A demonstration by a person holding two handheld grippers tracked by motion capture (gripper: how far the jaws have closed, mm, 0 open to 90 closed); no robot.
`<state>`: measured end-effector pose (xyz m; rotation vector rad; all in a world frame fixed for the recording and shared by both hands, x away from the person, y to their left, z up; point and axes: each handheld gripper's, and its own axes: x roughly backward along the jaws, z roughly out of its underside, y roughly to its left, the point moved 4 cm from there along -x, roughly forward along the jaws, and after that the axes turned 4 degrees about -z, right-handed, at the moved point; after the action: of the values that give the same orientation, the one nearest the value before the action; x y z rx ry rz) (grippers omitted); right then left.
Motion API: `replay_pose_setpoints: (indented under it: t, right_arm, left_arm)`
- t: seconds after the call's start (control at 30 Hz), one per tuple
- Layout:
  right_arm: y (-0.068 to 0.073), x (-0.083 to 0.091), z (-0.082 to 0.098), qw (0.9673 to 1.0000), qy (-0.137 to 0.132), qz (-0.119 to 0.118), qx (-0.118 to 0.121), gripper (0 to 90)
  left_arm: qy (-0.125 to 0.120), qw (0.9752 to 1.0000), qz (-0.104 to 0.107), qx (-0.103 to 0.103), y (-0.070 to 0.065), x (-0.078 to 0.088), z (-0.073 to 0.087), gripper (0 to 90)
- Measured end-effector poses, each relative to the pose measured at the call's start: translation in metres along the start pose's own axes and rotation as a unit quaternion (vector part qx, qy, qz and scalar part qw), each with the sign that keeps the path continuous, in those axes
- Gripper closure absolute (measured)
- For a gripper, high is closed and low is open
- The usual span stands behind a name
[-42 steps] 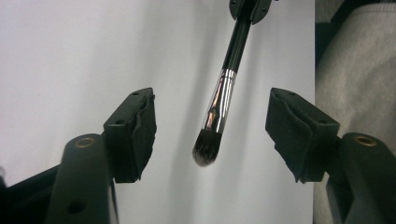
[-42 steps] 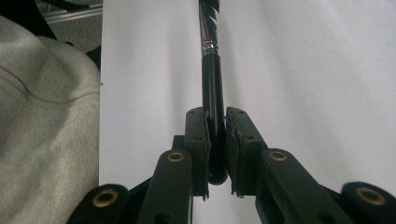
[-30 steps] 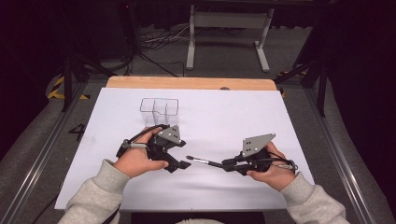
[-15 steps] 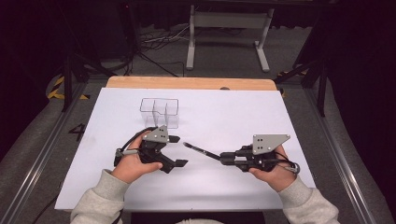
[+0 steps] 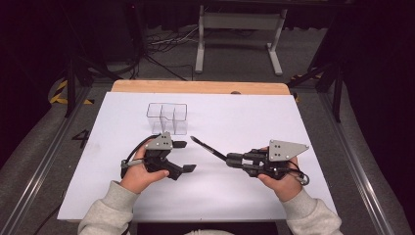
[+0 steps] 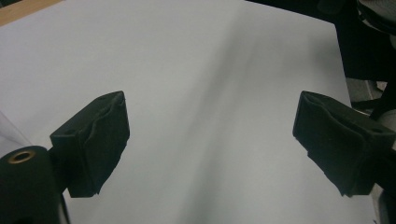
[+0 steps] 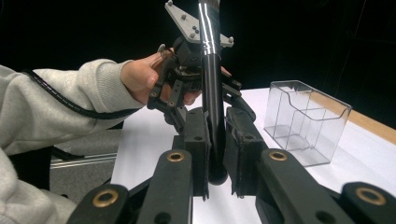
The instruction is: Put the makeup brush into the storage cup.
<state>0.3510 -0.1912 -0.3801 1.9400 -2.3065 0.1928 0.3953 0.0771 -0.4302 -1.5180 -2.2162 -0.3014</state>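
Note:
My right gripper point(image 5: 230, 159) at the table's right is shut on the end of a black pen point(image 5: 208, 148), which points away to the upper left, toward the container. In the right gripper view the pen point(image 7: 211, 93) stands upright between the pads of that gripper point(image 7: 215, 154). My left gripper point(image 5: 185, 156) rests low at centre left, its jaws wide apart; they have just been opening and nothing is between them. Its own view has both pads of the left gripper point(image 6: 210, 140) over bare white paper. A clear plastic container point(image 5: 168, 117) with compartments stands just beyond it.
A white sheet point(image 5: 254, 112) covers the table, with a wooden edge point(image 5: 195, 87) at the far side. A metal stand point(image 5: 235, 29) and cables lie on the floor beyond. The clear container point(image 7: 303, 121) is to the pen's right in the right gripper view.
My left gripper has drawn back to the left and lower, away from the pen's tip, with its jaws wider. The pen now angles more toward the container.

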Motion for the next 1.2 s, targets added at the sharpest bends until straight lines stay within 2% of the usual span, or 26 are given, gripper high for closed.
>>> replay_pose_setpoints:
  t: [0.13,0.37,0.67,0.73,0.83,0.97,1.03,1.07,1.2]
  right_arm:
    - [-0.001,-0.002,0.000,0.9999,-0.011,0.005,0.010,79.7]
    - [-0.003,-0.007,0.000,0.9988,-0.034,0.030,0.020,79.7]
    - [-0.003,-0.011,0.003,0.9989,-0.033,0.026,0.019,79.7]
    - [-0.003,-0.012,0.004,0.9991,-0.031,0.025,0.015,79.8]
    - [-0.004,-0.012,0.005,0.9991,-0.028,0.026,0.017,79.7]
    - [-0.005,-0.012,0.007,0.9992,-0.026,0.028,0.013,79.7]
    - [-0.005,-0.012,0.008,0.9993,-0.023,0.028,0.014,79.7]
    - [-0.005,-0.012,0.008,0.9993,-0.023,0.028,0.013,79.7]
    - [-0.006,-0.011,0.008,0.9993,-0.023,0.027,0.013,79.7]
  left_arm:
    - [-0.011,0.9999,0.001,0.005,0.000,-0.001,0.001,11.7]
    - [-0.036,0.9993,0.001,0.012,0.000,-0.002,0.001,12.6]
    - [-0.050,0.9987,0.004,0.011,-0.002,-0.001,-0.002,14.1]
    - [-0.063,0.9978,0.008,0.016,-0.003,0.001,-0.007,14.8]
    - [-0.078,0.9968,0.011,0.013,-0.005,0.003,-0.015,14.8]
    - [-0.104,0.9943,0.022,0.007,-0.012,0.004,-0.032,14.8]
    - [-0.113,0.9932,0.029,0.005,-0.014,0.003,-0.038,15.3]
    - [-0.116,0.9928,0.030,-0.002,-0.015,0.002,-0.042,15.6]
    - [-0.123,0.9916,0.039,-0.004,-0.019,-0.001,-0.050,17.0]
